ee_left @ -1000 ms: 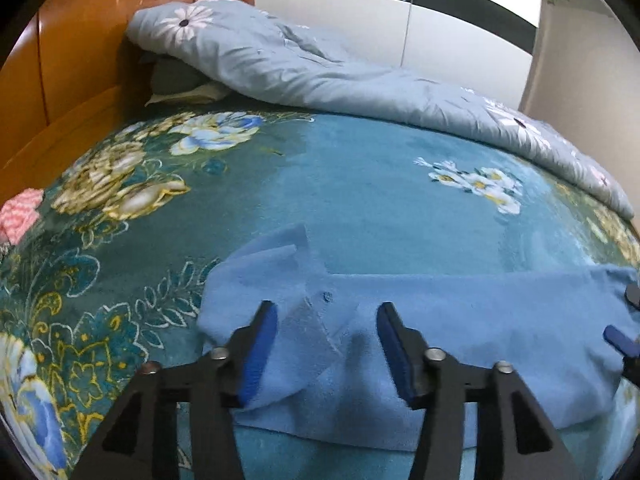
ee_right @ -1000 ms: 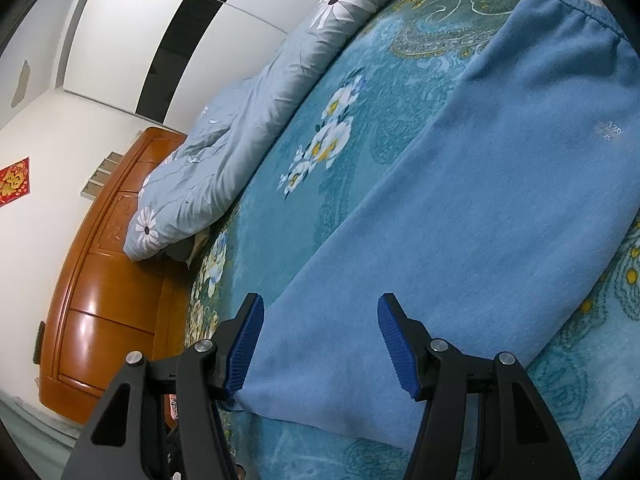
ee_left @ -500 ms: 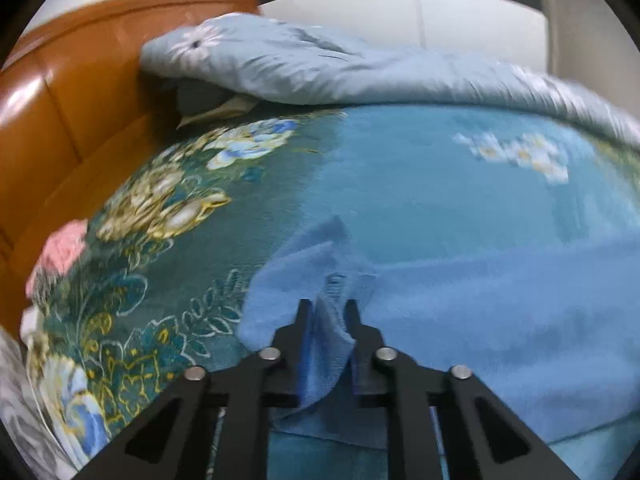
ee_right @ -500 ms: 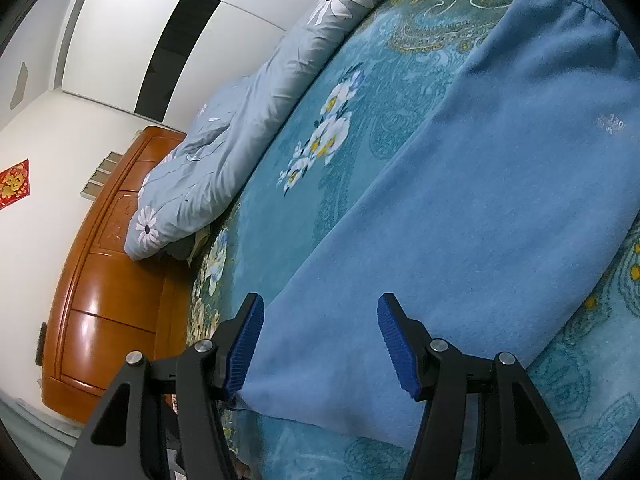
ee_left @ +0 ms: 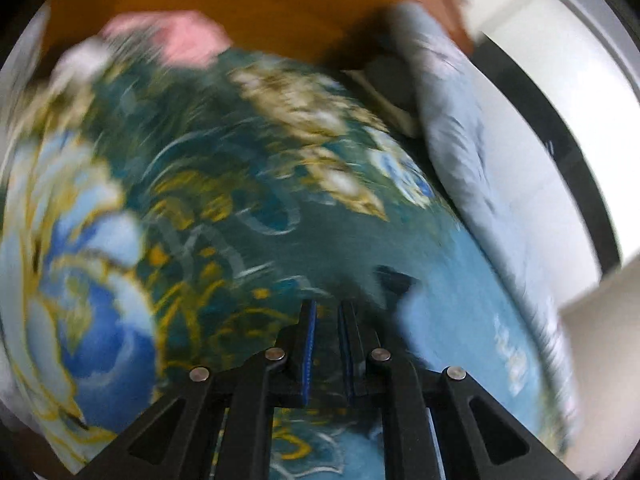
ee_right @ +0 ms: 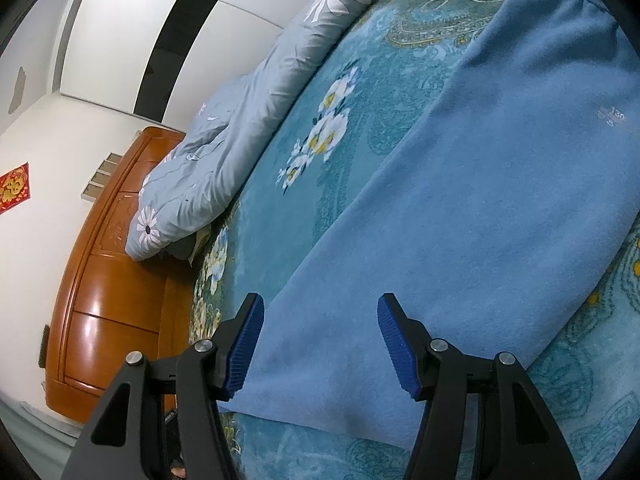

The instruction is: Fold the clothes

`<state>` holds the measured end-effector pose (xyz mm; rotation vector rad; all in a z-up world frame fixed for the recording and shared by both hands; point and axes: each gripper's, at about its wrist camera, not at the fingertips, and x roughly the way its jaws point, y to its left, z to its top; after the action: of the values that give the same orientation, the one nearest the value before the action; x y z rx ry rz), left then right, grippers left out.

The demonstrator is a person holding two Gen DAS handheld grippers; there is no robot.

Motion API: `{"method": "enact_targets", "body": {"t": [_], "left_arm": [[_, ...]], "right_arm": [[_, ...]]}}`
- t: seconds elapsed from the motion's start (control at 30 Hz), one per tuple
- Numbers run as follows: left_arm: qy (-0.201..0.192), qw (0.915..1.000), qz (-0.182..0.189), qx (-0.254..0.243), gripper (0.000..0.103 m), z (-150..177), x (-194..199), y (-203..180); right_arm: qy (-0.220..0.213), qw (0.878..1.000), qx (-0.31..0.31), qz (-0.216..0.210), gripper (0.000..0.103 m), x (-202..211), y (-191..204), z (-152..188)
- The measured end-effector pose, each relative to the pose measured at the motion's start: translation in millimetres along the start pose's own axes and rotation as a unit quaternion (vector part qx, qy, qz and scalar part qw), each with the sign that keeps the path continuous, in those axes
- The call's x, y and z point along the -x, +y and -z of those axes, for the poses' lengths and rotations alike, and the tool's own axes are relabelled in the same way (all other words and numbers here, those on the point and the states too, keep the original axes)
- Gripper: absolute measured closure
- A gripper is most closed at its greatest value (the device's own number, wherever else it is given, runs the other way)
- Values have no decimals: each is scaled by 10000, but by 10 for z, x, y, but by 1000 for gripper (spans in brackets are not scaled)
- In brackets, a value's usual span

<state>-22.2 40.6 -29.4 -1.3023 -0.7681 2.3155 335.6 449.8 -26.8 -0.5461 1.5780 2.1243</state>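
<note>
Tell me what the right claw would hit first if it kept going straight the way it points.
The right claw would most likely meet the flat light-blue fleece garment spread on the teal floral bedspread. The claw is open, with the garment's near part showing between its pads. Depth is unclear in this fisheye view.

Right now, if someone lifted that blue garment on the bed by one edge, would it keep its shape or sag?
It would probably sag. The blue garment lies flat and follows the curve of the bedspread, so it looks soft and floppy. Its surface seems fuzzy, like fleece, so it likely grips rather than slips. It looks thin, so probably light.
</note>
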Motion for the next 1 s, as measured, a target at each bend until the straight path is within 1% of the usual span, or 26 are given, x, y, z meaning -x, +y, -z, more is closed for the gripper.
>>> {"method": "enact_targets", "body": {"t": [0.03,0.07,0.1,0.13,0.17,0.2,0.3,0.37,0.47,0.53,0.6,0.63,0.7,0.83,0.87,0.9,1.0], "left_arm": [[59,9995,131,281,89,-4,1,109],[116,9981,297,525,82,3,10,194],[138,9967,483,633,76,25,39,214],[109,9961,619,621,60,49,76,193],[81,9953,755,608,48,73,112,171],[68,9950,855,520,42,95,137,124],[135,9954,944,-79,41,159,132,-126],[143,9950,889,-435,41,223,108,-271],[45,9948,581,-839,44,290,82,-415],[53,9945,487,-929,54,313,50,-433],[100,9947,429,-932,66,323,14,-419],[105,9945,392,-964,71,328,-4,-414],[109,9942,363,-1008,98,327,-22,-409],[-45,9950,591,-808,99,259,8,-362],[-109,9954,590,-750,100,229,20,-341],[-153,9960,495,-734,100,205,18,-313],[-119,9972,133,-722,100,164,-45,-190]], "right_arm": [[0,10000,5,12,42,-3,0,1],[2,10000,8,23,42,-6,-1,1],[4,10000,10,32,42,-10,0,4],[7,10000,11,38,42,-14,4,9],[10,10000,24,45,42,-18,11,16],[14,10000,44,53,42,-22,19,23],[63,9999,101,60,42,-46,41,42],[89,9999,106,66,42,-59,38,47],[75,9999,84,71,42,-55,26,44],[73,9999,72,65,42,-52,22,42],[74,9999,60,56,42,-49,19,41],[79,9999,59,52,42,-50,20,42],[98,9999,69,40,42,-59,30,46],[121,9999,62,34,42,-61,26,45],[119,9999,52,33,42,-58,22,44],[117,9999,48,34,42,-58,21,45],[115,9999,55,40,42,-58,26,52]]}}
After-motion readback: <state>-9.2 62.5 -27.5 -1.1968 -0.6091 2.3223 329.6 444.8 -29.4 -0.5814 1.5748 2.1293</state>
